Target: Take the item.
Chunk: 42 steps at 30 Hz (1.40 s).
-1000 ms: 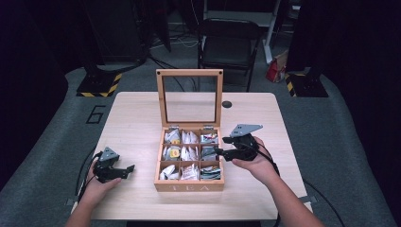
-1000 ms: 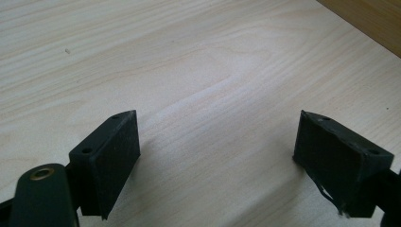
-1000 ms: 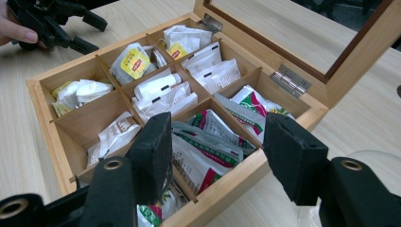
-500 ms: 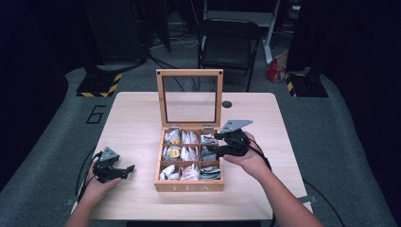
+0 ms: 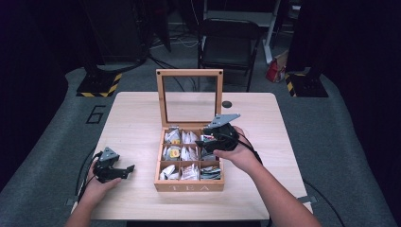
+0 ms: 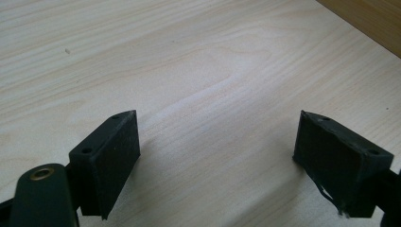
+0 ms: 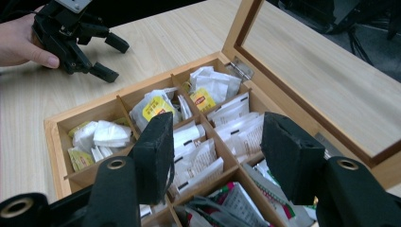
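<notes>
High view: the right gripper (image 5: 208,138) hangs over the back-right part of the open wooden tea box with nine compartments and a glass-paned lid (image 5: 189,185), which sits at the middle of the pale wood-grain table (image 5: 132,113). Its jaws stand well apart with nothing between them. In the right gripper view they frame the white paper tea sachets (image 7: 208,156) packed in the middle cells, hovering above them and touching none.

The left gripper (image 5: 124,169) rests near the table's left front edge, well apart from the box — its jaws too are spread wide and empty, with bare tabletop between them in the left gripper view.

Risks, as I judge them: the sachets lie loose and overlapping, so a closing pinch could catch two at once or only crumple a corner and let it slip. The thin wooden dividers (image 7: 201,126) sit close to the jaw tips; a descent slightly off line could land a jaw on a divider, not in a cell. The upright lid (image 5: 189,94) stands just behind the right gripper, and a backward lift could knock it. Nothing holds the box down, so a sideways tug might slide it.

Beyond the table — grey carpeted floor (image 5: 350,142), a black folding chair (image 5: 229,42), black-and-yellow striped bases (image 5: 99,85) and dark surroundings.
</notes>
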{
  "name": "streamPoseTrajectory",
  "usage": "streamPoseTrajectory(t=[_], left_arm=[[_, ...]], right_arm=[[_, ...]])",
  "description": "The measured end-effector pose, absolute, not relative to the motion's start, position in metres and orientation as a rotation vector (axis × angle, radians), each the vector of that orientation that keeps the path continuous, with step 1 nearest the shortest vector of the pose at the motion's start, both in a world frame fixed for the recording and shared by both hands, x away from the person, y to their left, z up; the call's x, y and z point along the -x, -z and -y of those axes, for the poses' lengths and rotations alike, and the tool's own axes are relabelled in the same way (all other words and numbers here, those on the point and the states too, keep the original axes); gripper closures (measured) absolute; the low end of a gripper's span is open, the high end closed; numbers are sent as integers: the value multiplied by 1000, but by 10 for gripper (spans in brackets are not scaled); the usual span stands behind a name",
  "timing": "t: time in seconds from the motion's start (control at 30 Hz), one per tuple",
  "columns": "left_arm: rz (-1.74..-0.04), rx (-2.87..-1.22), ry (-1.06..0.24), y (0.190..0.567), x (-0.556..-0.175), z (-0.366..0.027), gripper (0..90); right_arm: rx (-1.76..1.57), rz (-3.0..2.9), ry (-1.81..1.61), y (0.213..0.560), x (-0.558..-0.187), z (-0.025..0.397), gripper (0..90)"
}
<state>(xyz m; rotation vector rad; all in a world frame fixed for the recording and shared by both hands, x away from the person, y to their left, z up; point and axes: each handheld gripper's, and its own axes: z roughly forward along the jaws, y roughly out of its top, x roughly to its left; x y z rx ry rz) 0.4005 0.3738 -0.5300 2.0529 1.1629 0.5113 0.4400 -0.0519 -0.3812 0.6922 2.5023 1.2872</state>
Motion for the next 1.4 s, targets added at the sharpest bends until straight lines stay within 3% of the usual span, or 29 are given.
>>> streamPoseTrajectory(t=[0.73, 1.4], left_arm=[[-1160, -2055, -511, 530, -401, -374, 147], [-1160, -2054, -510, 530, -401, -374, 147]], right_arm=[[-596, -2545, -1281, 371, -456, 14, 447], [-519, -2622, -1273, 398, -464, -14, 457]])
